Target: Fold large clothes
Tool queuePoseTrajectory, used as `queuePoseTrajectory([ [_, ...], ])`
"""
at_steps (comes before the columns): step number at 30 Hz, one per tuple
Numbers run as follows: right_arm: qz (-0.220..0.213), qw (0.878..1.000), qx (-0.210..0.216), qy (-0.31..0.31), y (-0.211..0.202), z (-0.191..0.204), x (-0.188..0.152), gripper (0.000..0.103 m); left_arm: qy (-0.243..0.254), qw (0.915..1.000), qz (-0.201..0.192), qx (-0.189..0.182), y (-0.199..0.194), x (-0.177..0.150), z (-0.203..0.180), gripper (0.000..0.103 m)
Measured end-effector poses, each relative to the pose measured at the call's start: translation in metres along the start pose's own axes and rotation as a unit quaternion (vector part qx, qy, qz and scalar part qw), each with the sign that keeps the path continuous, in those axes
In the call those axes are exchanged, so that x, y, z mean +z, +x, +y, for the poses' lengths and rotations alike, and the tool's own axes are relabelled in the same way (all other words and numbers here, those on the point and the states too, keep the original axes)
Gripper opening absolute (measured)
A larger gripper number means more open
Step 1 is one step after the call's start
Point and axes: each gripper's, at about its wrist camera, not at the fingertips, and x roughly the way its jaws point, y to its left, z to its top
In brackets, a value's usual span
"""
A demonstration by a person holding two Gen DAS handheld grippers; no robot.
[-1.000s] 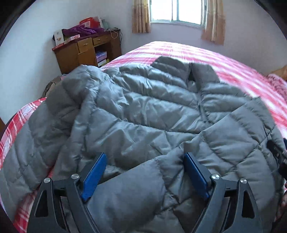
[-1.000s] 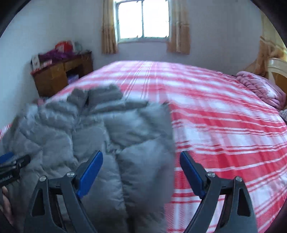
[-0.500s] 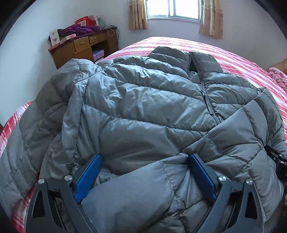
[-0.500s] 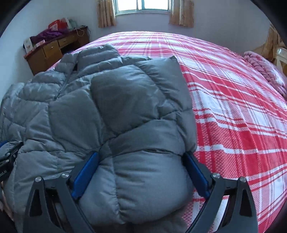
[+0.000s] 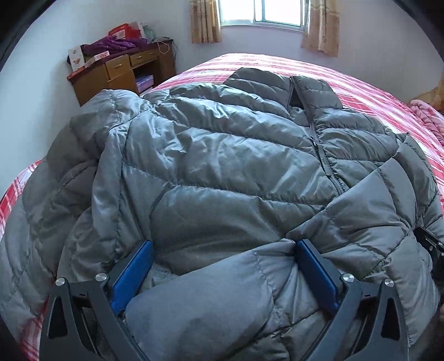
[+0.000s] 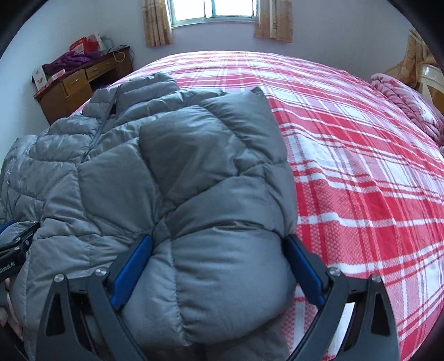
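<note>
The left gripper (image 5: 224, 251) has just been opening and its blue-padded jaws stand wide apart, straddling a puffy fold of the grey quilted down jacket (image 5: 222, 155). The right gripper (image 6: 219, 247) is spread wide too, around a folded sleeve bulge. The jacket lies front-up on the red-and-white plaid bed (image 6: 360, 166), zip closed, collar pointing away toward the window (image 6: 213, 11).
</note>
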Motion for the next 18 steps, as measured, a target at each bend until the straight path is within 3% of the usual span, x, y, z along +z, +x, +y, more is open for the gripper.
queuePoseTrajectory([
  [6,-0.004,1.0,0.003,0.012,-0.007,0.0,-0.005,0.096,0.005,1.0,-0.005,0.0,-0.002,-0.001,0.004,0.102],
  [9,-0.014,0.999,0.016,0.041,-0.017,-0.013,0.0,0.09,0.001,1.0,-0.005,-0.004,-0.001,-0.001,0.004,0.102],
  [14,-0.096,0.995,-0.013,0.034,-0.062,-0.006,0.023,0.09,-0.015,0.9998,-0.011,-0.003,-0.004,-0.002,0.009,0.102],
  [16,-0.091,0.996,-0.017,0.007,-0.054,0.005,0.033,0.086,-0.043,0.9988,-0.024,-0.004,-0.01,-0.005,0.019,0.102],
  [18,-0.06,0.998,-0.007,-0.02,-0.023,0.016,0.039,0.075,-0.06,0.9977,-0.026,-0.02,-0.01,-0.006,0.025,0.102],
])
